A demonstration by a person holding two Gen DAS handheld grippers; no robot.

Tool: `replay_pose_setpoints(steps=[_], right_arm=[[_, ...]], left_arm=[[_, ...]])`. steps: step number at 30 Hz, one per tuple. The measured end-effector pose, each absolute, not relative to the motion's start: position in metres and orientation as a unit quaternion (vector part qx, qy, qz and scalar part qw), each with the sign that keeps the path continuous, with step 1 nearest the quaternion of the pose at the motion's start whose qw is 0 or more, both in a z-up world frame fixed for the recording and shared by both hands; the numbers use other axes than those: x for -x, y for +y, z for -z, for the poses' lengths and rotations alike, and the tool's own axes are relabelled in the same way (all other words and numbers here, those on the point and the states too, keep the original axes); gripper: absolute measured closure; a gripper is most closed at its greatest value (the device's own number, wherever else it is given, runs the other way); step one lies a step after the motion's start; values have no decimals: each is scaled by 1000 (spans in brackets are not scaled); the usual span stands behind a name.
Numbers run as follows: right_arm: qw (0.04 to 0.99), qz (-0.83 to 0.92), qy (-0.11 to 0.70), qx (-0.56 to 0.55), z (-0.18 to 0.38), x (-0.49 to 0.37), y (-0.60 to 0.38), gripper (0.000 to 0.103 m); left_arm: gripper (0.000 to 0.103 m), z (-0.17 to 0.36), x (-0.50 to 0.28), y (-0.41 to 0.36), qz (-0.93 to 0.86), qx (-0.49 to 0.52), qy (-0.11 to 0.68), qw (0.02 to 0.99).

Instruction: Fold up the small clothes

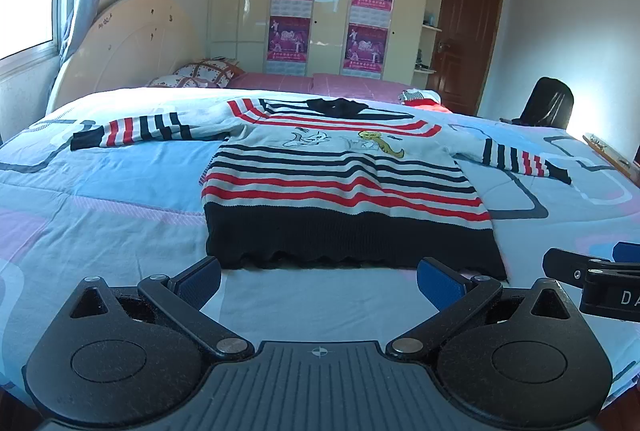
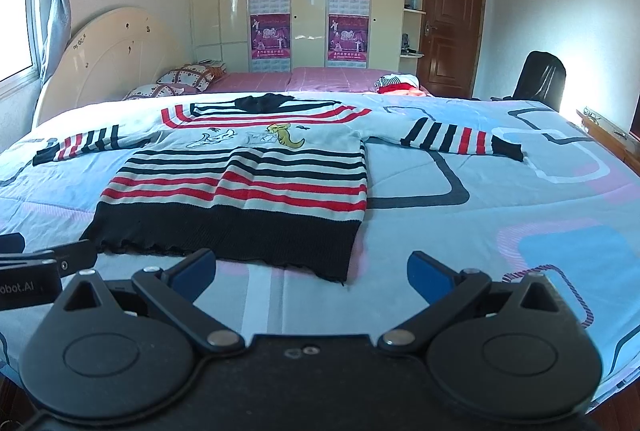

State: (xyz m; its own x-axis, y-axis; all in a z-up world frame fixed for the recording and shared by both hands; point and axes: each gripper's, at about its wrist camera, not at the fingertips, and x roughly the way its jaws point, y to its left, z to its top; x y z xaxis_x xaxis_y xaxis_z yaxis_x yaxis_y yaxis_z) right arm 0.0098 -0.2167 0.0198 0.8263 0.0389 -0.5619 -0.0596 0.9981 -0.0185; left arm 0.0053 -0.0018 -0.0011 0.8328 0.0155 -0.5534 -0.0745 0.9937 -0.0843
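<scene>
A small striped sweater (image 1: 340, 187) lies flat on the bed, front up, both sleeves spread out, black hem toward me. It has red, black and white stripes and a cartoon print on the chest. It also shows in the right wrist view (image 2: 240, 183). My left gripper (image 1: 318, 281) is open and empty, just short of the hem's middle. My right gripper (image 2: 311, 273) is open and empty, near the hem's right corner. Each gripper shows at the edge of the other's view.
The bed has a light blue patterned quilt (image 1: 100, 191). Pillows (image 1: 200, 73) lie by the headboard at the far left. Another garment (image 1: 420, 98) lies at the far side. A black chair (image 1: 548, 105) and a wooden ledge (image 1: 608, 151) stand to the right.
</scene>
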Motion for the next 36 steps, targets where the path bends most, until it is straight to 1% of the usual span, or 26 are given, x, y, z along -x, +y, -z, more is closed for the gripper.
replay_pose_setpoints(steps=[12, 16, 18, 23, 26, 28, 32, 36], right_arm=[[955, -26, 294, 18, -18, -11, -217, 1], [953, -44, 299, 0, -18, -16, -220, 1], [957, -50, 286, -17, -19, -23, -228, 2], [963, -11, 261, -62, -24, -61, -254, 4], [966, 25, 248, -74, -30, -91, -276, 5], [968, 47, 231, -83, -32, -111, -295, 5], [968, 92, 209, -103, -34, -153, -337, 5], [959, 138, 204, -137, -26, -196, -387, 5]], left_arm=[[0, 1, -9, -2, -21, 46, 290, 956], [0, -2, -13, 8, 1, 90, 288, 954], [0, -3, -22, 20, 13, 115, 283, 952], [0, 3, -79, 42, 27, 139, 288, 947], [0, 4, -127, 42, 31, 134, 293, 946], [0, 6, -157, 41, 65, 155, 297, 940], [0, 8, -203, 23, 75, 150, 307, 937], [0, 18, -246, -1, 53, 148, 310, 938]])
